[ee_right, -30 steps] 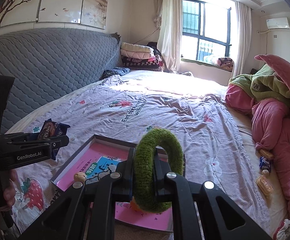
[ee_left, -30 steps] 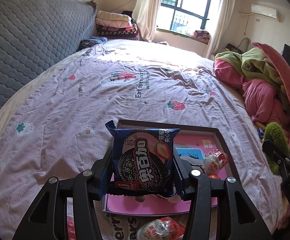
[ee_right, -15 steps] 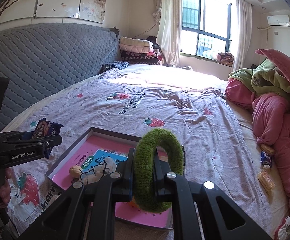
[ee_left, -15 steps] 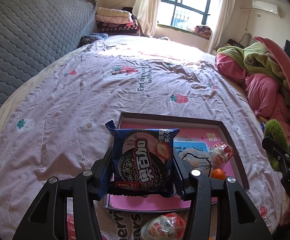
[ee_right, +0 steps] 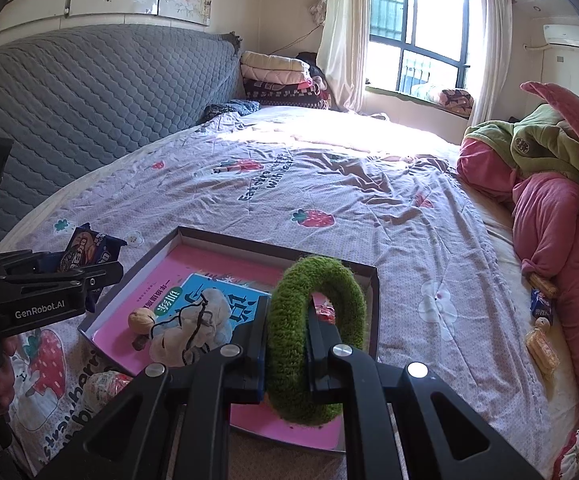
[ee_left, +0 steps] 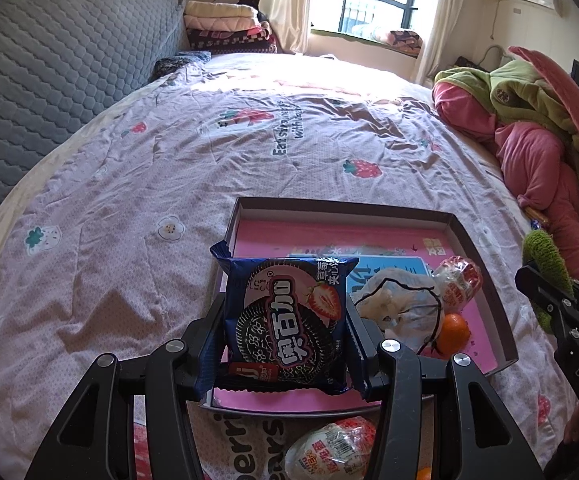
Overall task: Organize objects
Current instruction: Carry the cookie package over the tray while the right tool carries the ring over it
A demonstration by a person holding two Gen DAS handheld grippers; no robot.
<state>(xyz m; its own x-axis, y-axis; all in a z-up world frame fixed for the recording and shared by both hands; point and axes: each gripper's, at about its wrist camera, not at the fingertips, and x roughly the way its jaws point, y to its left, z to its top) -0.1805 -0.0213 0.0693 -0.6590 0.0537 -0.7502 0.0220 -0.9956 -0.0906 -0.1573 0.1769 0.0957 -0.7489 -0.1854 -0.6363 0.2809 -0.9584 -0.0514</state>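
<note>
one shallow pink-lined box [ee_left: 485,268] on the bedspread [ee_left: 129,208], holding one orange [ee_left: 451,334], one wrapped egg-shaped sweet [ee_left: 459,282], one crumpled white bag [ee_left: 399,304], one walnut [ee_right: 141,319]. left gripper [ee_left: 285,344] clamped on one blue biscuit packet [ee_left: 285,320] above the box's near edge; right gripper [ee_right: 287,346] pinching one green fuzzy ring [ee_right: 313,340] over the box.

We read "GenRobot.AI" in white on the black left tool [ee_right: 45,280] at the left edge of the right wrist view. "DAS" stands on the right tool [ee_left: 569,312] at the left wrist view's right edge. The cookie packet [ee_left: 287,320] at centre carries Chinese characters; the bedsheet [ee_left: 169,152] reads "with", other words partly legible.
</note>
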